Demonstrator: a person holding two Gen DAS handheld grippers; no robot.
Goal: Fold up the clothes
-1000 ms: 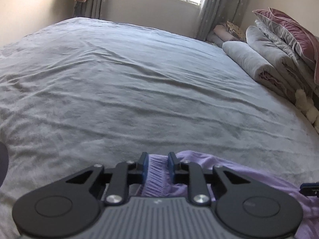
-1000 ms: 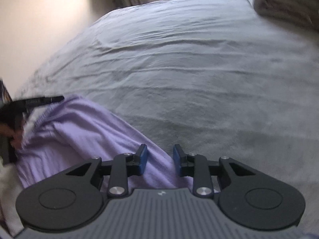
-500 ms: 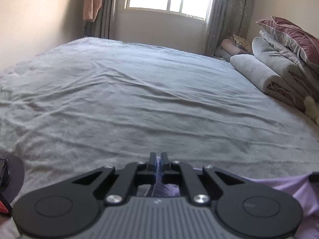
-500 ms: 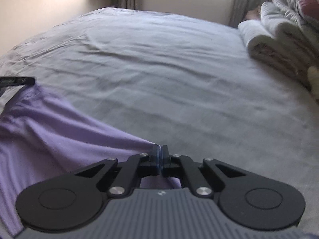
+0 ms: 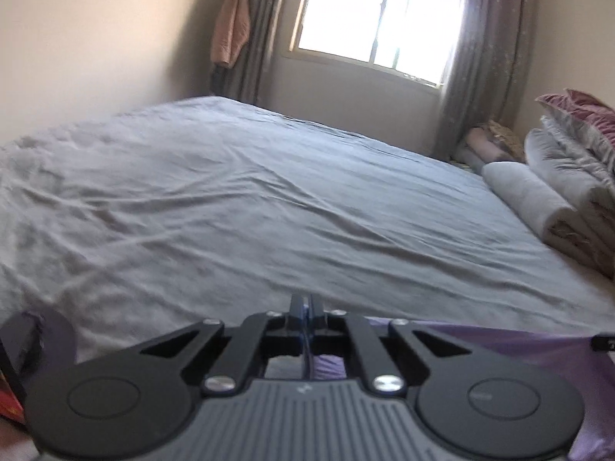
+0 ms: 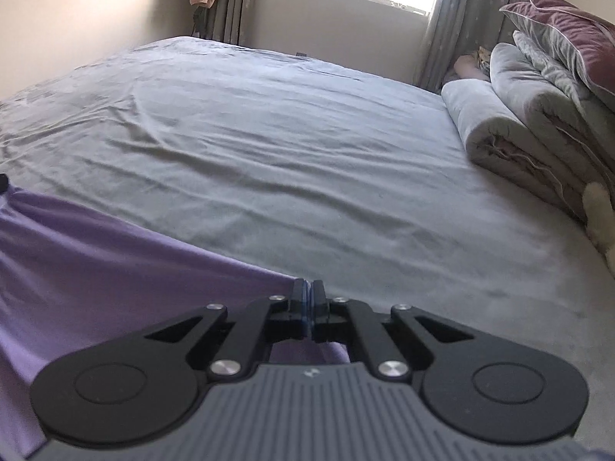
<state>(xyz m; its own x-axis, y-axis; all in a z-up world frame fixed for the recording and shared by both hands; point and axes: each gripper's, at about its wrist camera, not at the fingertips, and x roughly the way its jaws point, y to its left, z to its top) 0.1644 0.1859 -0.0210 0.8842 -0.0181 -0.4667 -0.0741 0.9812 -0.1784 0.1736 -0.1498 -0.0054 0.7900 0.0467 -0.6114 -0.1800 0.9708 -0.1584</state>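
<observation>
Both tongs clamp the lilac garment (image 6: 115, 280) by its edge, left gripper (image 5: 306, 317) and right gripper (image 6: 308, 301) apart, stretching it taut at 6 o'clock over the grey bedsheet (image 6: 288, 146) (presumably to lay it flat for folding).

1. The wide grey-sheeted bed (image 6: 276, 146) filled the middle of the room, reaching back toward the far wall.
2. The bright barred window (image 5: 378, 11) sat in that wall behind the bed, with a long grey curtain (image 5: 486, 57) hanging on each side of it.
3. A pink cloth (image 5: 230, 30) hung left of the window, beside the left curtain.
4. The stack of rolled grey quilts (image 6: 530, 115) lay along the bed's right edge, a plum velvet pillow (image 6: 569, 34) on top.
5. The thin purple garment (image 6: 96, 269) hung at the near edge, between the left gripper (image 5: 306, 307) and the right gripper (image 6: 308, 299), pinched in each.
</observation>
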